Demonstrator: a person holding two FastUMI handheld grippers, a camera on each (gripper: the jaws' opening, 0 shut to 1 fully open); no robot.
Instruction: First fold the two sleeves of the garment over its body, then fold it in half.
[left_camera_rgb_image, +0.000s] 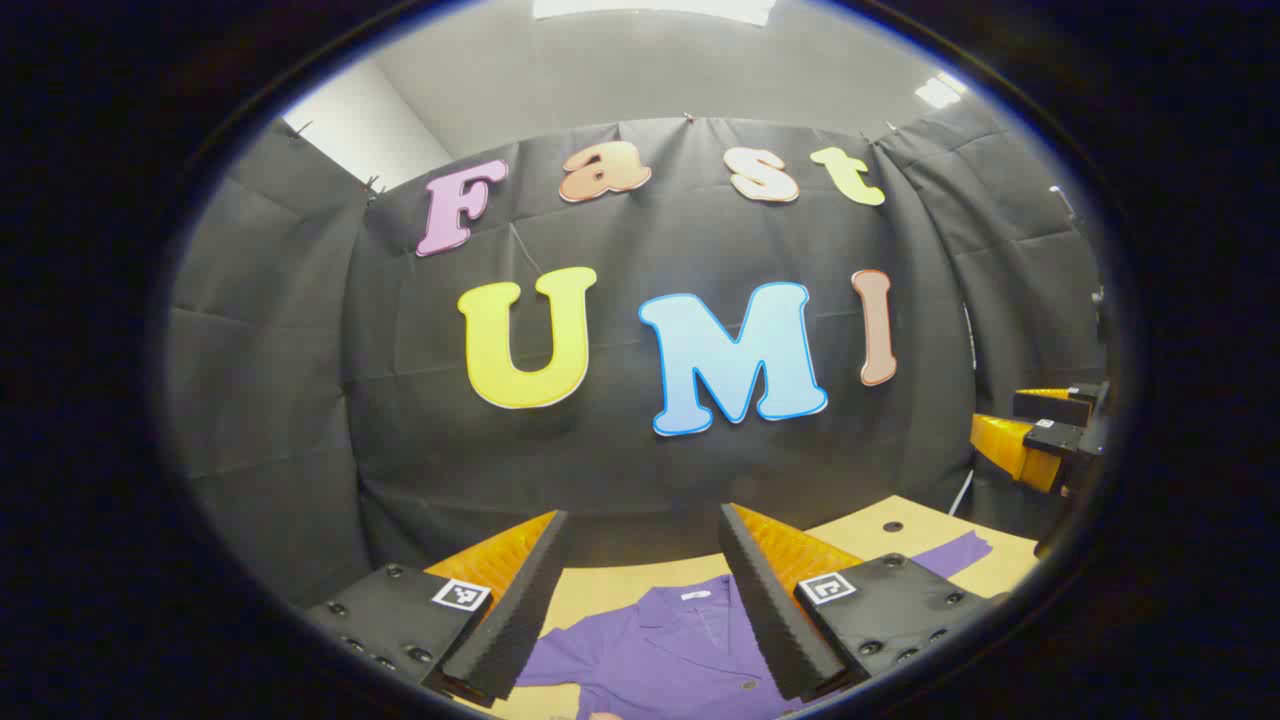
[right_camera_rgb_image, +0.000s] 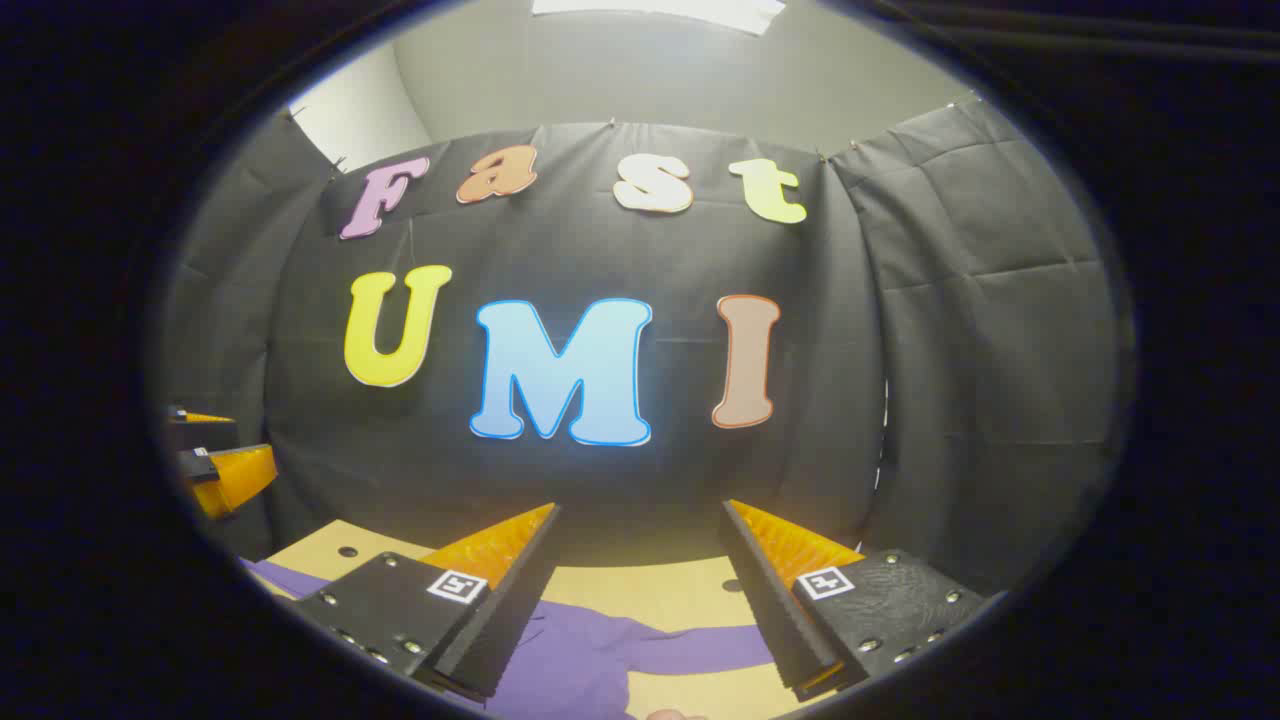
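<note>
Treat the purple collared button-front shirt (left_camera_rgb_image: 660, 650) as light, limp cloth that will likely sag and drag; pinch each sleeve (right_camera_rgb_image: 700, 648) near its cuff, judging by how it lies. It is spread flat on the tan wooden counter (left_camera_rgb_image: 620, 580). Your left claw (left_camera_rgb_image: 640, 600) and right claw (right_camera_rgb_image: 640, 600) hang above it, both spread wide and empty.

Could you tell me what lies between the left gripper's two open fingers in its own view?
In the left gripper view, the collar end of the purple button-front garment lies spread on the tan wooden table, framed by the open left gripper, which touches nothing.
</note>
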